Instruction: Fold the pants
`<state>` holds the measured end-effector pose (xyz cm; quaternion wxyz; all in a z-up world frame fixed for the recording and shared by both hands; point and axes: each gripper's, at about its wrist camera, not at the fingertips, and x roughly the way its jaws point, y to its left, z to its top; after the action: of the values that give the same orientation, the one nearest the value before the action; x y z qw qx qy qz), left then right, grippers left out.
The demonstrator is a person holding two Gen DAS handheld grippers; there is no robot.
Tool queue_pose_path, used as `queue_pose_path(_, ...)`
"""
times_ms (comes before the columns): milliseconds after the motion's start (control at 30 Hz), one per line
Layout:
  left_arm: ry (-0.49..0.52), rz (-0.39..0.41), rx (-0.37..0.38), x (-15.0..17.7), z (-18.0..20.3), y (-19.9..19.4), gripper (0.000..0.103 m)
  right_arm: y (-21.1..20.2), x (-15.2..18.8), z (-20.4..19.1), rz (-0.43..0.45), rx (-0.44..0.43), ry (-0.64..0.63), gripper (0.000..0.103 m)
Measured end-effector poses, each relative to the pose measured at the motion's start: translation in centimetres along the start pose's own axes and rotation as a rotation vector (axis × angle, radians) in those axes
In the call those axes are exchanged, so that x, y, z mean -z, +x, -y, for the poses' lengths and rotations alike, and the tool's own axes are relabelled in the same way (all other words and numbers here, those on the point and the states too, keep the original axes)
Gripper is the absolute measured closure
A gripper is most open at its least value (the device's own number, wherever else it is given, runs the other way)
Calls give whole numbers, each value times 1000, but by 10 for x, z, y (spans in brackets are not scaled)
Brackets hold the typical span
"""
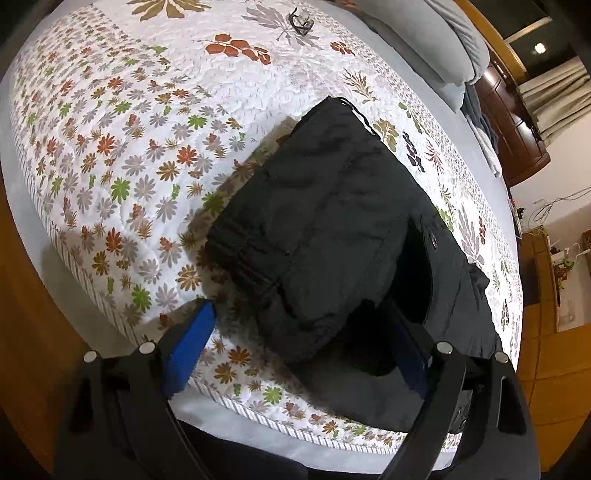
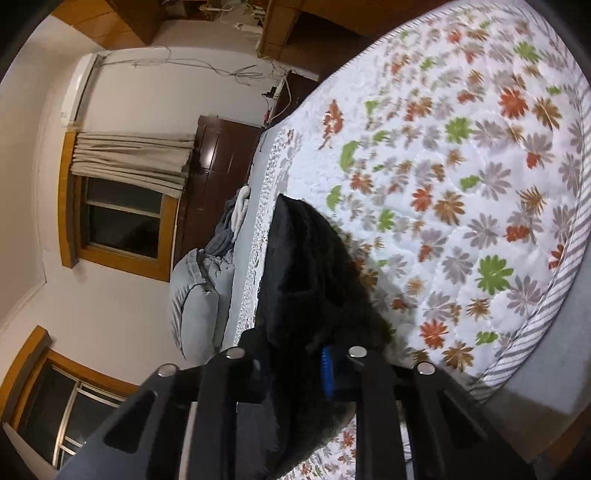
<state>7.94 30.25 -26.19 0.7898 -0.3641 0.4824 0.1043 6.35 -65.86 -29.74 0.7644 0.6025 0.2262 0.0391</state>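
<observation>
Black pants (image 1: 332,229) lie folded in a thick bundle on the floral mattress (image 1: 129,147), near its front edge. My left gripper (image 1: 299,332) is open, its blue-padded fingers (image 1: 192,343) straddling the near end of the bundle without pinching it. In the right wrist view, my right gripper (image 2: 295,369) is shut on a bunch of the black pants fabric (image 2: 310,266), which rises between the fingers above the mattress (image 2: 461,184). This view is rolled sideways.
Eyeglasses (image 1: 301,22) lie at the far side of the mattress. Grey pillows and bedding (image 1: 443,48) sit at the far right, also in the right wrist view (image 2: 199,291). A dark wooden cabinet (image 2: 218,177), windows and wooden floor (image 1: 26,314) surround the bed.
</observation>
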Motion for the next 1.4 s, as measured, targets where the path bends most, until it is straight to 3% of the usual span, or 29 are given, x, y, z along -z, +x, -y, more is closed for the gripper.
queue_pose_path(700,-10,-6,58,4,-13,-7,15,-1,7,-137,-5,53,-274,87)
queue_pose_path(1400,-25,-2,97,6,-21,-16,14,19,70,-254,-49,87,-585,88)
